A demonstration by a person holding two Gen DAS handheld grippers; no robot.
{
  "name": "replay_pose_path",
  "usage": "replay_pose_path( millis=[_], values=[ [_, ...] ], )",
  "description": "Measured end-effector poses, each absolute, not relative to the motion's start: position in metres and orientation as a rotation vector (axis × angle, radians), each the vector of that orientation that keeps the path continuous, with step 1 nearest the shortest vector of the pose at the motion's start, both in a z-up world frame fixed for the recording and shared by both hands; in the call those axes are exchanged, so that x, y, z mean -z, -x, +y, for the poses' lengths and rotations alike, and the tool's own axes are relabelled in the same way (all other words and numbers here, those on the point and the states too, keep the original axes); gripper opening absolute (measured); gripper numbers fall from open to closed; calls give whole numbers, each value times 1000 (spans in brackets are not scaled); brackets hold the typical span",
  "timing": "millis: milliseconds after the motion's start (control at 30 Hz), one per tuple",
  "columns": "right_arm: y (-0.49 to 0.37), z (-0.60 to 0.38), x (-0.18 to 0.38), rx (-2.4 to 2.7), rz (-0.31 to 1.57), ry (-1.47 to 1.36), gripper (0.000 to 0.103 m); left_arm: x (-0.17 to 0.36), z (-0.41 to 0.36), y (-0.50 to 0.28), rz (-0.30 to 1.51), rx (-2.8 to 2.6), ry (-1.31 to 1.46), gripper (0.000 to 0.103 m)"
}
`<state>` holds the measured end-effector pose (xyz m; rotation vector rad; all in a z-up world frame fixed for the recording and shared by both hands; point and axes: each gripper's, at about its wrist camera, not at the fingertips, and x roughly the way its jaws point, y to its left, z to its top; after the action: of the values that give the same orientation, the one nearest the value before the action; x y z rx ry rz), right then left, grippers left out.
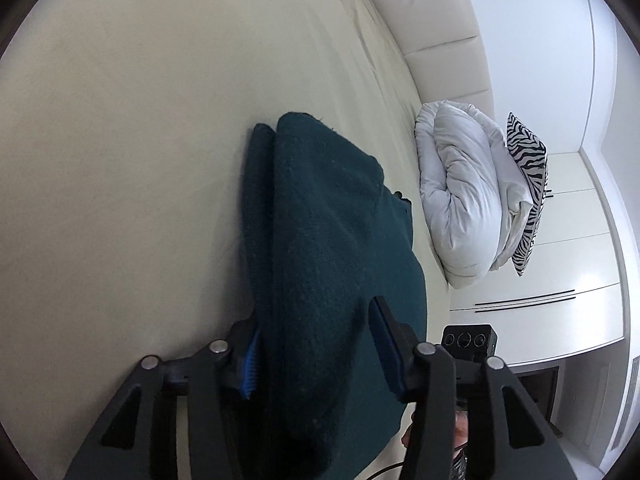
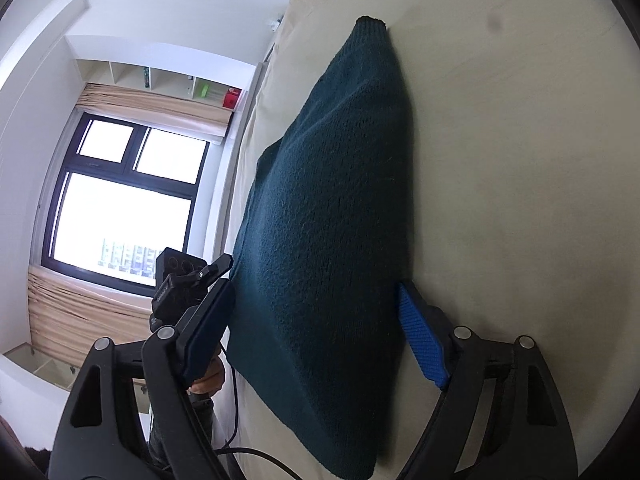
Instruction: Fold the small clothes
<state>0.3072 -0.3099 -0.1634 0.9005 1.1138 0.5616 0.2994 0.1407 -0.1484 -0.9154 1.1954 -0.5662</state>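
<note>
Left gripper (image 1: pixel 316 344) fingers straddle the green sweater (image 1: pixel 320 240) wide; right gripper (image 2: pixel 316 332) likewise.

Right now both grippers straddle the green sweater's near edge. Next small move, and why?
Probably close both on that edge. The left gripper and right gripper each have open jaws with the dark green sweater between their pads, lying flat on the cream bed. Nothing is pinched yet, so lifting it over needs a grip first.
</note>
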Motion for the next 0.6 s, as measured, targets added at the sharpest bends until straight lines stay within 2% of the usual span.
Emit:
replay_pose_path(
  millis=[133,267,467,600],
  values=[
    [-295,-306,157,-530,1165,-837,64,155,140,-300,1198,553,920,32],
    [-279,-310,155,-501,1172,-806,53,150,135,-298,1186,539,877,28],
    [-274,-297,134,-469,1129,-746,43,133,137,-282,1160,526,864,25],
    [-256,-293,111,-488,1110,-718,41,112,132,-260,1141,551,824,25]
  ],
)
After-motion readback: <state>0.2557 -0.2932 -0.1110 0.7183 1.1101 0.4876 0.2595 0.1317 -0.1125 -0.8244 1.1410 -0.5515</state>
